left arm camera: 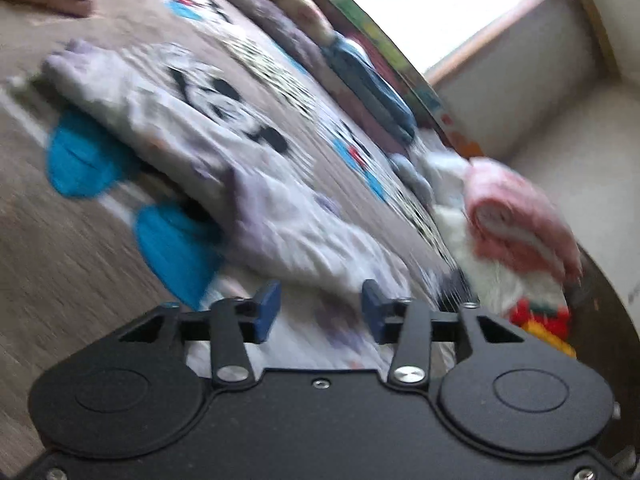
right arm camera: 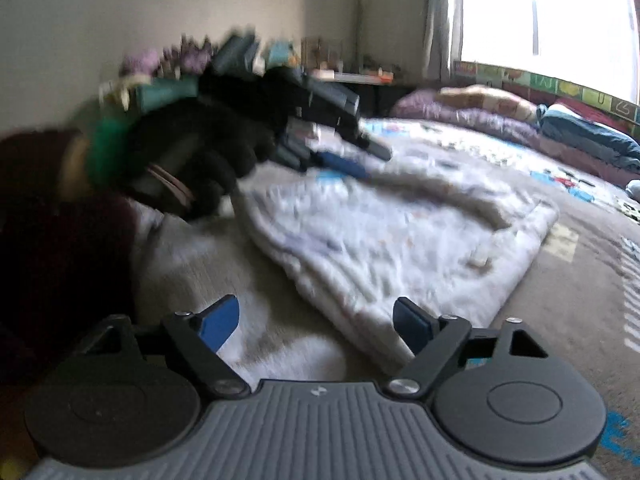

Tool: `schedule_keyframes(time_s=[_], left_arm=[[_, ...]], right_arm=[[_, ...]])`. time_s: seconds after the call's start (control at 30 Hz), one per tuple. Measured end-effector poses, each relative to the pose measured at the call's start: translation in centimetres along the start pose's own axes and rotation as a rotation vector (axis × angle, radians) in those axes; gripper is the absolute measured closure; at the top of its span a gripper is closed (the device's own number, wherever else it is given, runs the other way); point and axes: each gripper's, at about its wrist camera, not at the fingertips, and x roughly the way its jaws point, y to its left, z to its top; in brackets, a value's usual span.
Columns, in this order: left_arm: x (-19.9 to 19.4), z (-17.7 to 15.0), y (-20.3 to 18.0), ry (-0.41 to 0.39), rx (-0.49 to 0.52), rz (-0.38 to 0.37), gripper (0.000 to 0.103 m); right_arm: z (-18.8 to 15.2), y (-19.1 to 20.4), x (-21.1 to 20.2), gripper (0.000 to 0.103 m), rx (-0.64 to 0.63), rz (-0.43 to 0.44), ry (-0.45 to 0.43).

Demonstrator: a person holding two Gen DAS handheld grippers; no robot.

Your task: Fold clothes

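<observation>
A white, faintly printed fleecy garment (left arm camera: 280, 216) lies rumpled on a tan cartoon-print bedspread (left arm camera: 60, 240). My left gripper (left arm camera: 321, 312) hovers at its near edge, blue pads apart, with nothing pinched between them. In the right wrist view the same garment (right arm camera: 400, 232) is spread across the middle. My right gripper (right arm camera: 316, 326) stands wide open just short of its near corner and holds nothing. A black-gloved hand (right arm camera: 208, 148) holds the left gripper (right arm camera: 352, 164) over the garment's far left edge, heavily blurred.
A folded pink cloth (left arm camera: 516, 220) sits on white fluffy items (left arm camera: 480, 276) at the bed's right edge. A blue garment (right arm camera: 592, 136) and a purple quilt (right arm camera: 460, 116) lie along the wall under the window (right arm camera: 540, 12). A dark red sleeve (right arm camera: 48, 240) fills the left.
</observation>
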Motion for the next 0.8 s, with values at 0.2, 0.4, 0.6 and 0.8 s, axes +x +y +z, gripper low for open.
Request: schedule_keyframes(time_s=[0.2, 0.4, 0.6, 0.8], left_arm=[[0.7, 3.7, 2.0, -0.049, -0.009, 0.006, 0.058], [3.7, 7.2, 3.2, -0.018, 0.035, -0.031, 0.058], [6.6, 8.3, 4.8, 0.063, 0.027, -0.02, 0.058], [7.1, 7.9, 5.0, 0.106, 0.019, -0.08, 0.058]], right_arm=[[0.9, -3.2, -1.7, 0.021, 0.114, -0.003, -0.115], [0.8, -7.4, -1.4, 0.021, 0.287, -0.005, -0.192], [-0.4, -8.6, 0.8, 0.021, 0.39, 0.053, -0.163], [-1.0, -8.1, 2.5, 0.021, 0.383, 0.069, -0.098]])
